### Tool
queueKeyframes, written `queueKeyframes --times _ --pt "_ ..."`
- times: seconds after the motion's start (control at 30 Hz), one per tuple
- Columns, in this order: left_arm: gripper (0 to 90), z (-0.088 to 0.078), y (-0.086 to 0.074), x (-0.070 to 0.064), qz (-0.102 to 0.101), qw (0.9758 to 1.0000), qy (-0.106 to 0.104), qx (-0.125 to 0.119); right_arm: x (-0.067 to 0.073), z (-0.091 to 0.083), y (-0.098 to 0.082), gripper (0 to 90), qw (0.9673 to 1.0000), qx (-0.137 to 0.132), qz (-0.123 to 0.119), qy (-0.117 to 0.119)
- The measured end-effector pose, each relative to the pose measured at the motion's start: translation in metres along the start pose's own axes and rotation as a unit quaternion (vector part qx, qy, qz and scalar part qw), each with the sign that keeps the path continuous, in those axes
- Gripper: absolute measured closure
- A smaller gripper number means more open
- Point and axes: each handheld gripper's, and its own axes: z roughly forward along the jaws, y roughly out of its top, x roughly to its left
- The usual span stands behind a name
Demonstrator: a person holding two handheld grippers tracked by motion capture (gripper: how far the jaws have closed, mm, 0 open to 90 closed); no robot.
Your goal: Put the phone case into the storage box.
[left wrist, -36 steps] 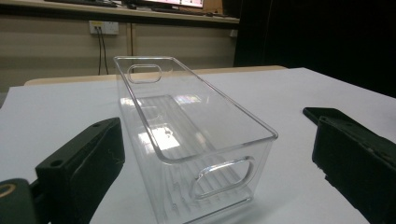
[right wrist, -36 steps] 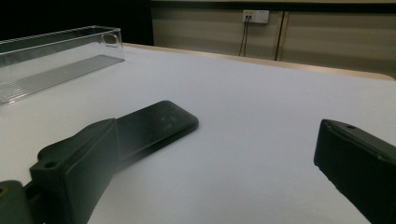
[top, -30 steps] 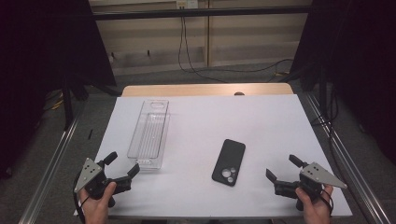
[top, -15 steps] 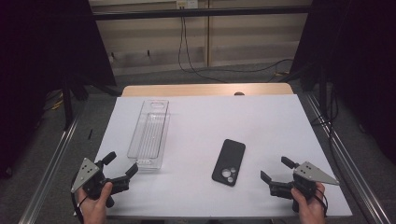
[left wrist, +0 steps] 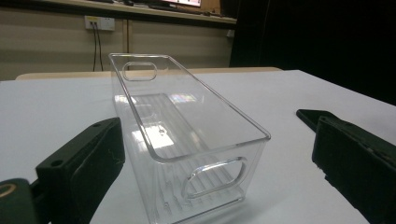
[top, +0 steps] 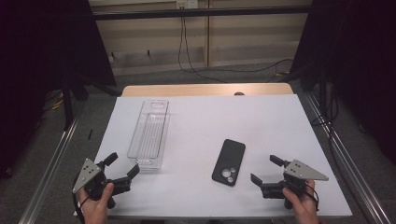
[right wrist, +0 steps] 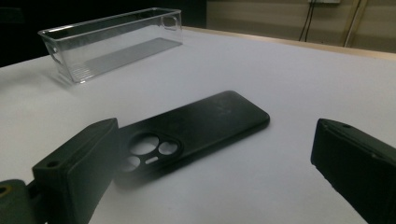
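High view, starting at the hands: right gripper (top: 265, 169) with jaws spread wide and nothing between them, left gripper (top: 123, 163) likewise agape and empty. Sits, the left one, just short of the near end of the clear oblong plastic bin (top: 148, 133); aims straight at that end wall and its handle slot (left wrist: 215, 173) in the left gripper view. Hovers, the right one, well to the right of the bin, beside the flat black phone case (top: 229, 162) with round camera openings (right wrist: 144, 143). Lies flat on the white table top (top: 261, 121), that case, to the right of the bin and apart from it. Looks thin, light and probably a little flexible, with low edges and a smooth underside likely to slide. Best taken across the two long sides near the middle, one jaw slipped under an edge.
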Motion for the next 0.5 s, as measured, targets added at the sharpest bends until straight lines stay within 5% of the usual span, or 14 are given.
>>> queueKeyframes --times 0.5 --pt "2.6 0.0 0.0 0.001 -0.001 1.0 0.003 0.0 -0.002 0.019 0.018 1.0 0.9994 -0.03 -0.012 0.011"
